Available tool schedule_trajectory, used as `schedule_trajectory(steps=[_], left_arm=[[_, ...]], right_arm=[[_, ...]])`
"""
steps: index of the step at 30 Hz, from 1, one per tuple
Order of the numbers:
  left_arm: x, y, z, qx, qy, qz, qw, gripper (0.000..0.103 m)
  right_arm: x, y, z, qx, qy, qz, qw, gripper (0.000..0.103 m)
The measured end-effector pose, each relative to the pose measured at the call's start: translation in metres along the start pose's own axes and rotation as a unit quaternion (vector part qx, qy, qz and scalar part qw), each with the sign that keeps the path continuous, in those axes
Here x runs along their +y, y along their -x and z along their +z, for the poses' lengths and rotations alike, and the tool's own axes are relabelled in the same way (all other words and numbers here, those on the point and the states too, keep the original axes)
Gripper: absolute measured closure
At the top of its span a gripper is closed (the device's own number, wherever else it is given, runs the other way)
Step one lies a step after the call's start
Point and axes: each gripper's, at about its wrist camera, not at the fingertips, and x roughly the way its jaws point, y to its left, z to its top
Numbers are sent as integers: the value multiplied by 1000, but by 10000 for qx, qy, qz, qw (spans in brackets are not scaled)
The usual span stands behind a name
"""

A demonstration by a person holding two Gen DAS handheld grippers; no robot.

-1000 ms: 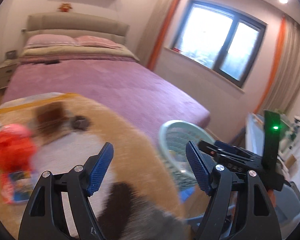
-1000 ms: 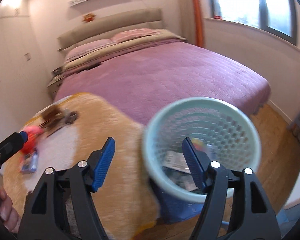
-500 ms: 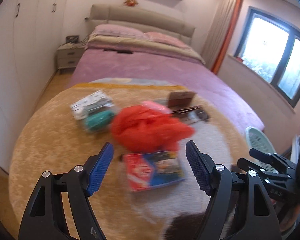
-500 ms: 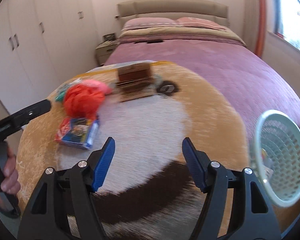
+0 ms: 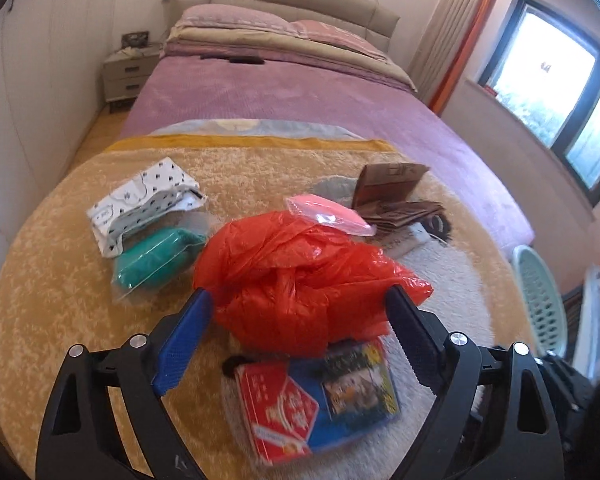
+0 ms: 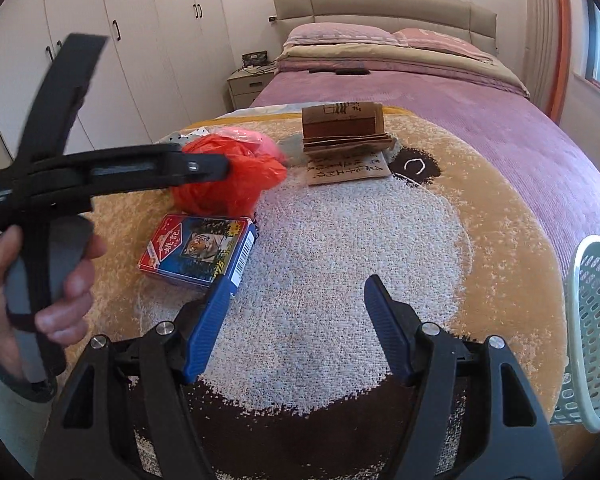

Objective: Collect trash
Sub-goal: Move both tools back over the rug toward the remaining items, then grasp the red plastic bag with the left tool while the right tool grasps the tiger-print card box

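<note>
Trash lay scattered across a shaggy tan-and-white rug (image 5: 52, 280) spread over the foot of a purple-covered bed (image 5: 300, 96). At the left, seen from the left wrist camera, a white plastic pouch with black dots (image 5: 140, 204) rested just above a teal item sealed in a clear bag (image 5: 156, 260). Near the middle sat a crumpled red plastic bag (image 5: 300, 280), with a flat pink packet in clear wrap (image 5: 328, 214) touching its far side and a red-and-blue cardboard box bearing a tiger picture (image 5: 316, 396) just in front of it. Farther right stood a brown folded cardboard package (image 5: 388, 196) on a printed paper sheet (image 6: 346, 168). A pale green plastic mesh wastebasket (image 5: 540, 296) stood off the rug's right edge.

The left gripper (image 5: 300, 336), gripped by the person's hand (image 6: 40, 280), hovered over the red bag, its blue-padded jaws opening wide; the bag's near edge sat between them, though the pads did not press on it. The right gripper (image 6: 296, 328) hung with its jaws apart over bare white pile, nothing between them, the tiger box just beyond its left finger.
</note>
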Motion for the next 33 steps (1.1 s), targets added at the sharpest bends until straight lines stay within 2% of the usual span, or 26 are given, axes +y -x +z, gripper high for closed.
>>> schedule_trajectory(steps=[2, 4, 6, 8, 13, 16, 18, 19, 23, 28, 29, 31, 33], left_arm=[[-1, -1, 1, -22, 13, 39, 10000, 19], [-1, -1, 0, -47, -8, 52, 10000, 26], [-2, -1, -2, 1, -87, 3, 10000, 48], [-2, -2, -4, 66, -106, -103, 9999, 56], [2, 6, -8, -16, -72, -257, 9996, 55], [9, 17, -6, -244, 6, -163, 9996, 40], [12, 24, -4, -437, 13, -41, 9990, 24], [13, 23, -2, -395, 8, 18, 9992, 24], [24, 2, 2, 160, 194, -57, 9997, 24], [33, -23, 6, 384, 546, -657, 9956, 24], [33, -24, 6, 339, 543, -644, 9959, 24], [31, -23, 5, 271, 529, -757, 9954, 43], [32, -22, 4, 281, 612, -922, 9935, 53]], right_arm=[[2, 1, 1, 11, 30, 39, 10000, 37], [4, 0, 2, 21, 85, 59, 9999, 37], [8, -1, 4, 36, 128, 85, 9999, 37], [11, -5, 5, 73, 154, 130, 9998, 37], [14, -13, 3, 125, 191, 173, 9996, 37], [11, -19, 0, 161, 137, 229, 9995, 37], [9, -22, -1, 180, 114, 265, 9994, 37], [8, -21, -1, 168, 108, 299, 9994, 37], [7, -20, -1, 101, 111, 371, 9992, 37], [7, -22, -1, 108, 103, 383, 9992, 37], [7, -21, -1, 112, 97, 380, 9992, 37], [7, -22, -1, 139, 92, 369, 9992, 37], [9, -24, 0, 187, 128, 357, 9991, 37]])
